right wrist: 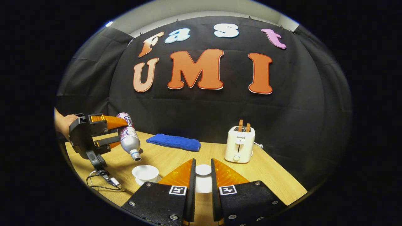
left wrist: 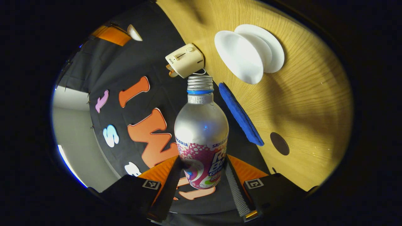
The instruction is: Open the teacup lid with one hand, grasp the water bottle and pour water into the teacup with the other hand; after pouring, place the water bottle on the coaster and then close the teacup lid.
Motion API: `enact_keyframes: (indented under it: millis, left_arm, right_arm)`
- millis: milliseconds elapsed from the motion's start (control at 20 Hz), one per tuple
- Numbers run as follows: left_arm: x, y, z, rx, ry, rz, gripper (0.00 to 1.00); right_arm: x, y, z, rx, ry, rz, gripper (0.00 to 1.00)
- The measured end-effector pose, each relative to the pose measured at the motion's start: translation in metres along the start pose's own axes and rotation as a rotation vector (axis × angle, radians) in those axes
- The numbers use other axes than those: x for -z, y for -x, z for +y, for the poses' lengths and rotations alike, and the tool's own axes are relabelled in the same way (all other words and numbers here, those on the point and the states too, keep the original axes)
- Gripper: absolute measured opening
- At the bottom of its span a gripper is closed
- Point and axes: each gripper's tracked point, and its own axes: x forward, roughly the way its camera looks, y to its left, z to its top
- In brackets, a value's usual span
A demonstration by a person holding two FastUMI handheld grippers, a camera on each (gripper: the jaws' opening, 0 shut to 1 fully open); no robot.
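Bottle tipped over the cup – lid held up

The left gripper point(right wrist: 108, 133) squeezes the water bottle point(right wrist: 128, 138), tilted mouth-down above the open teacup point(right wrist: 145, 172); the blue cloth point(right wrist: 174, 142) and toaster point(right wrist: 239, 144) sit behind; the right gripper point(right wrist: 202, 175) pinches the white lid point(right wrist: 203, 170) – the coaster point(left wrist: 279, 143) lies apart.

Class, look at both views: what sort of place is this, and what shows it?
Probably a staged recording booth, not a real kitchen: a black cloth wall backs a wooden table set with a toaster, a teacup and a blue cloth.
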Motion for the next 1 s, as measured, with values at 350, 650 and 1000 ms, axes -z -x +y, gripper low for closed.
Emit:
enact_keyframes:
  millis: [350, 650, 1000]
  left_arm:
    - [0.033, 0.003, -0.013, -0.005, 0.37, 0.054, 0.79]
    - [0.068, -0.001, -0.023, -0.055, 0.724, 0.114, 0.77]
    - [0.093, -0.016, -0.034, -0.089, 1.129, 0.174, 0.82]
  right_arm:
    - [-0.005, -0.014, 0.027, -0.037, 0.018, 0.011, 0.23]
    - [-0.01, -0.026, 0.055, -0.073, 0.04, 0.021, 0.23]
    - [-0.018, -0.042, 0.086, -0.112, 0.06, 0.024, 0.23]
